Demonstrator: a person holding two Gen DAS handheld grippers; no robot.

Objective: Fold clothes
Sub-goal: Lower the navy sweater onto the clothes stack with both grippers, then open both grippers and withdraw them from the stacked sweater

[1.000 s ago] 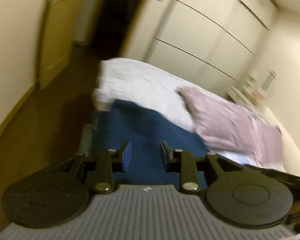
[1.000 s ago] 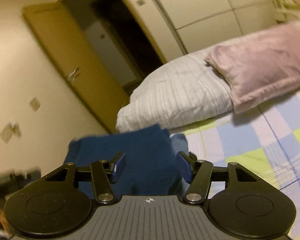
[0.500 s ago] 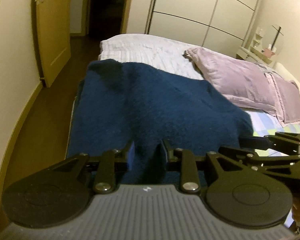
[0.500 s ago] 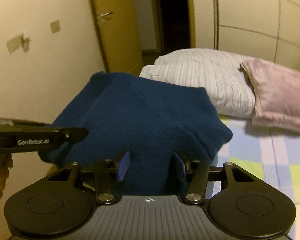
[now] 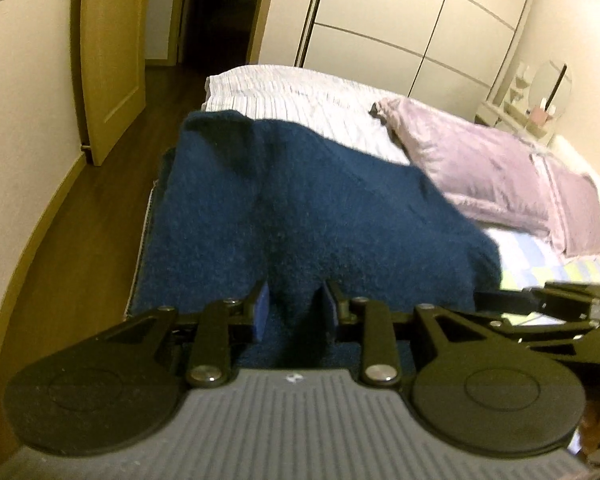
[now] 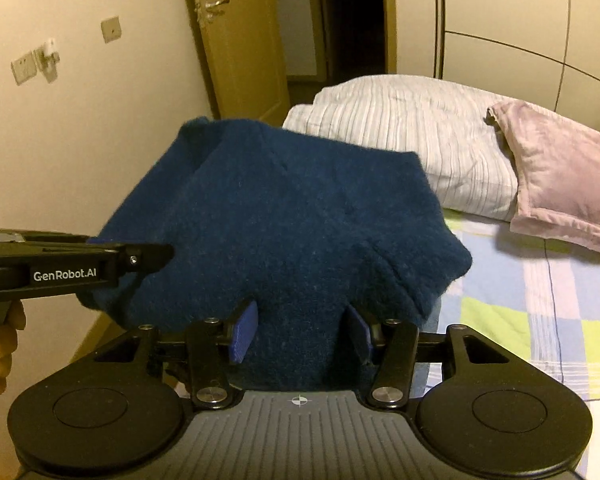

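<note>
A dark blue knitted sweater (image 5: 320,208) hangs spread over the near corner of the bed, held up at its near edge. My left gripper (image 5: 294,308) is shut on a bunched fold of it. My right gripper (image 6: 300,332) is shut on another thick fold of the sweater (image 6: 280,208). The two grippers are side by side: the left gripper's finger (image 6: 72,268) shows at the left of the right wrist view, with a hand (image 6: 0,344) on its grip. The right gripper's linkage (image 5: 540,304) shows at the right of the left wrist view. The sweater's far side is hidden.
The bed has a checked sheet (image 6: 520,300), a folded white striped duvet (image 6: 420,132) and pink pillows (image 5: 480,168). A wooden door (image 5: 108,60) and dark doorway lie beyond, with wood floor (image 5: 80,240) to the left. White wardrobes (image 5: 400,20) and a dressing table (image 5: 540,96) line the far wall.
A second ago both views were tilted and blurred, with the sweater low and smaller. Both have levelled and the sweater now fills them, bunched between the pads. Last half second: nearly still.
</note>
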